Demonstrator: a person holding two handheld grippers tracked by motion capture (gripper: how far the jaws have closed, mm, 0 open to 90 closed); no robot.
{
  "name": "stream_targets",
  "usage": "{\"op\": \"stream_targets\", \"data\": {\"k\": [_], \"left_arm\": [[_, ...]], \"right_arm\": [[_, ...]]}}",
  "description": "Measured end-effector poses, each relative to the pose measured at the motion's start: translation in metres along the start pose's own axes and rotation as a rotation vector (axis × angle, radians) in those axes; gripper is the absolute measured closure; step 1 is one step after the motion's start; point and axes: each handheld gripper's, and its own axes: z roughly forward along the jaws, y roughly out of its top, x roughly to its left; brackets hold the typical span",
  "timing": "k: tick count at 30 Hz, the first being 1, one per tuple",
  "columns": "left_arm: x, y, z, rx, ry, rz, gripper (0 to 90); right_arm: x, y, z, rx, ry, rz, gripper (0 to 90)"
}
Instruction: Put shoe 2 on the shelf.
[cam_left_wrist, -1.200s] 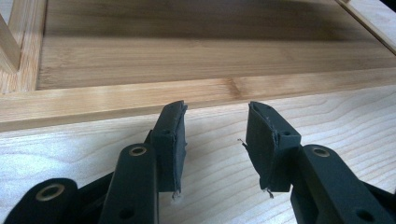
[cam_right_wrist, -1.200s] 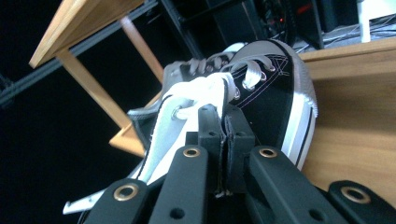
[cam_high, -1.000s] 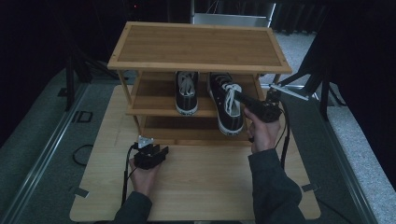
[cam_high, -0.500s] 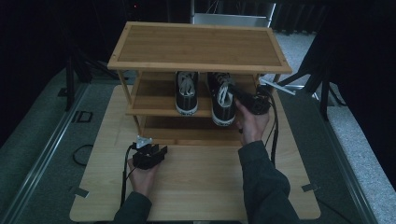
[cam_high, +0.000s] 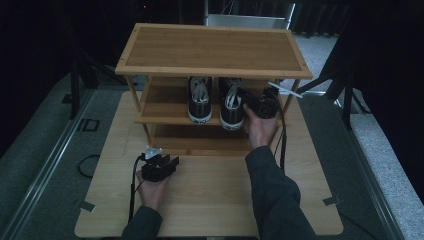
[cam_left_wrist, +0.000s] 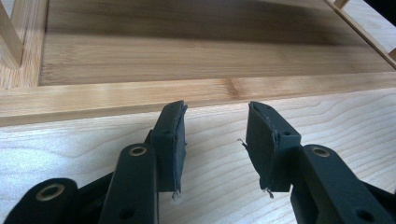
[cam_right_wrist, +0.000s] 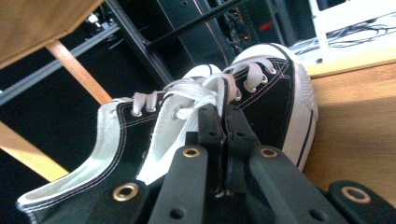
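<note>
Right gripper (cam_high: 260, 106) jaws clenched on right shoe (cam_high: 231, 102), long axis front-to-back on middle shelf (cam_high: 165, 116); left gripper (cam_high: 167, 165) jaws released, resting on table (cam_high: 210, 200), farther.

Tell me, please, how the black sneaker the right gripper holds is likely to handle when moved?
The sneaker, pinched at its soft canvas edge by the right gripper, will probably sag and swing. It seems light. Its flat rubber sole should grip the shelf, not slide.
</note>
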Motion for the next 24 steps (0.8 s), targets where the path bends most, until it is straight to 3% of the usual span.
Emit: {"op": "stream_targets", "data": {"k": [1,3,13,14,22,24], "left_arm": [[0.000,0.000,0.000,0.001,0.000,0.001,57.9],[0.000,0.000,0.000,0.002,-0.002,0.004,57.8],[0.000,0.000,0.000,0.001,0.000,0.002,57.9],[-0.001,0.000,0.000,0.000,-0.001,0.002,57.8],[0.001,0.000,-0.001,-0.005,0.001,-0.003,57.9],[0.001,0.000,0.000,-0.003,0.001,-0.004,57.8]], "right_arm": [[0.000,0.000,0.001,0.001,0.001,0.005,87.9],[0.002,0.001,0.002,0.038,0.018,0.067,87.9],[-0.001,0.002,0.010,0.042,0.008,0.089,87.9],[0.000,0.002,0.011,0.033,0.012,0.110,87.9],[-0.001,0.003,0.016,0.028,0.015,0.110,87.8],[-0.002,0.003,0.016,0.033,0.028,0.079,87.8]]}}
